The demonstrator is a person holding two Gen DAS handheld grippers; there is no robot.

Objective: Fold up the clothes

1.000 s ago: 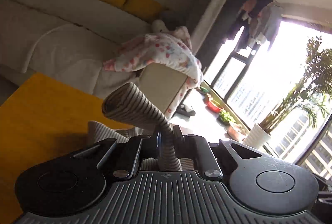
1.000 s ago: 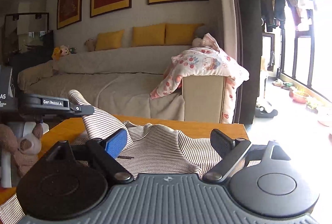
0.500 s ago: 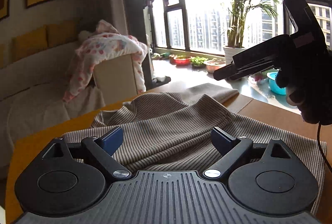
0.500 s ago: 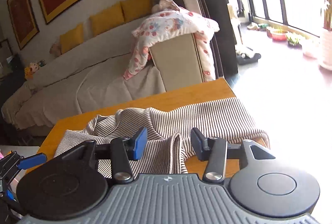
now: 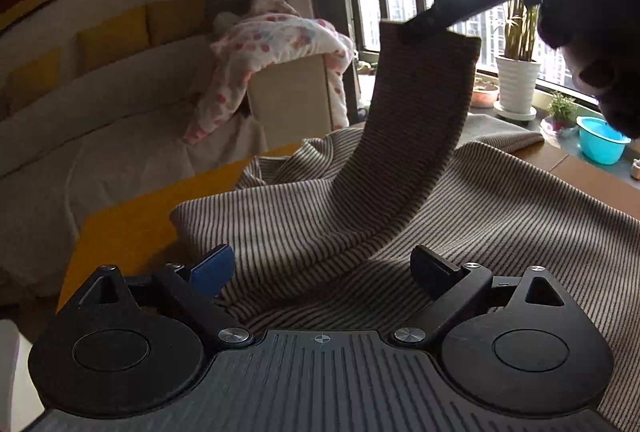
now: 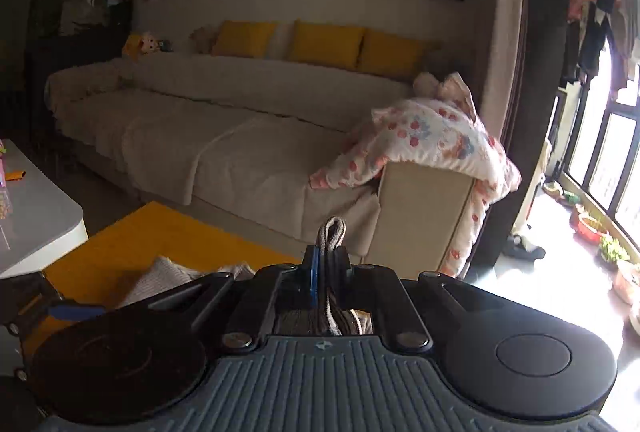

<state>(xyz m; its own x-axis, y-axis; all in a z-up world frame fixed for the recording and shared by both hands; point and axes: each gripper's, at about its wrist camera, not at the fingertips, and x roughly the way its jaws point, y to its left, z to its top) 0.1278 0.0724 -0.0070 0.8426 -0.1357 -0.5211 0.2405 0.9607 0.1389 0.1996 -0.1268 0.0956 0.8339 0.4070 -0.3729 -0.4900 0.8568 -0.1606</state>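
A brown-and-white striped top (image 5: 500,216) lies spread on the yellow table (image 5: 132,224). My left gripper (image 5: 320,268) is open and empty, low over the top's near part. My right gripper (image 6: 328,268) is shut on the striped sleeve (image 6: 331,232), a fold of which sticks out past its fingertips. In the left wrist view the right gripper (image 5: 424,23) holds the sleeve's cuff (image 5: 420,103) lifted high above the top, and the sleeve curves down to the body of the garment.
A beige sofa (image 6: 224,151) with yellow cushions stands beyond the table, a flowered blanket (image 6: 432,135) over its armrest. A grey-white table (image 6: 28,207) is at the left. Potted plants (image 5: 516,75) and a blue basin (image 5: 600,139) sit by the window.
My right gripper has shut on the sleeve and lifted it up above the top. My left gripper let go of the other sleeve a second ago and stays open.
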